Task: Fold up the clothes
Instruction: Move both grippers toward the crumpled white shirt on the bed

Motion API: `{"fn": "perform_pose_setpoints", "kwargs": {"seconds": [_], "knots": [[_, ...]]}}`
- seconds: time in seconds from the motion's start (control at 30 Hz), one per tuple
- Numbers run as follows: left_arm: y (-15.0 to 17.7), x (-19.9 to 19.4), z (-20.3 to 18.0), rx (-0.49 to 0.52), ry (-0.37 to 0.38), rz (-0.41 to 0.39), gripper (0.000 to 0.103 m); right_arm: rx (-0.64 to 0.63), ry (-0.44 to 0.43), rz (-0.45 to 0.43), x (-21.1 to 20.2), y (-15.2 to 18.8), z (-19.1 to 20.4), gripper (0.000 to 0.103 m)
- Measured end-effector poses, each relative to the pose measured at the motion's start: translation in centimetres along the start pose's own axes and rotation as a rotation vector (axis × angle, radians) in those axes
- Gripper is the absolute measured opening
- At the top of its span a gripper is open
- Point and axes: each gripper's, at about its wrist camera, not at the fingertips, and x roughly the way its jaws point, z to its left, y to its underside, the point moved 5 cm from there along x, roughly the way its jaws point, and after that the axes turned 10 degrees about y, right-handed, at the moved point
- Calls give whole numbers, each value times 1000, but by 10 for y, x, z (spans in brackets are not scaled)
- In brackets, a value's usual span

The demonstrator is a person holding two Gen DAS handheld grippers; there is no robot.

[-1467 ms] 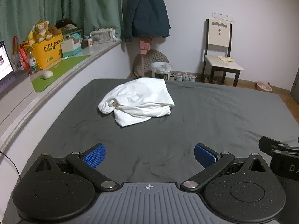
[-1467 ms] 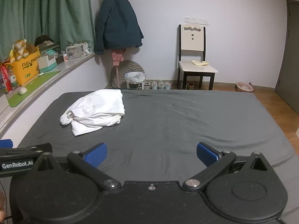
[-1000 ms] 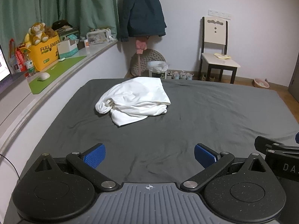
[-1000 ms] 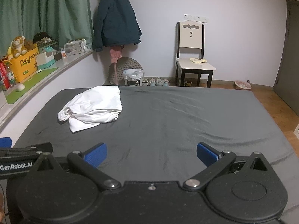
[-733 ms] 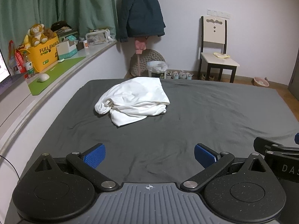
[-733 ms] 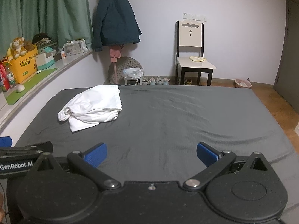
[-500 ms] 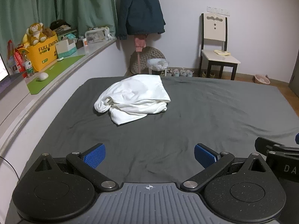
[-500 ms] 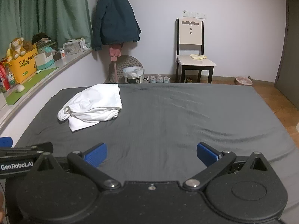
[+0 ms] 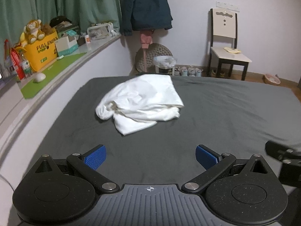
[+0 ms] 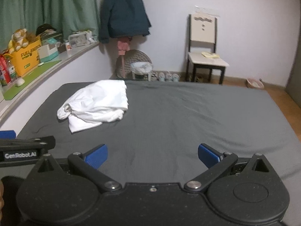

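Note:
A crumpled white garment [image 9: 143, 101] lies on the dark grey bed [image 9: 225, 116], toward its far left part. In the right wrist view the same white garment [image 10: 96, 104] sits left of centre on the bed [image 10: 188, 116]. My left gripper [image 9: 150, 157] hovers open over the near part of the bed, short of the garment, with nothing between its blue pads. My right gripper [image 10: 152, 157] is open too, empty, to the right of the left one and farther from the garment.
A curved ledge [image 9: 56, 64] along the left wall carries a yellow box [image 9: 42, 51], a plush toy and small items. Beyond the bed stand a white chair [image 9: 226, 45], a bin [image 9: 164, 65], shoes and a hanging dark jacket [image 9: 146, 7].
Both grippers have moved forward over the bed, so the white garment looks larger and nearer. Their fingers stay open throughout.

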Motion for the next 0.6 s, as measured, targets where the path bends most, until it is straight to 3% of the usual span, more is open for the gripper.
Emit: {"fn": "perform_pose_setpoints", "kwargs": {"seconds": [0.23,0.6], "knots": [[-21,70,42,-154,-4,65,103,-108,-41,-46,47,-37,48,103],[-43,119,57,-177,-14,66,103,-162,-61,-16,109,-58,91,103]]}}
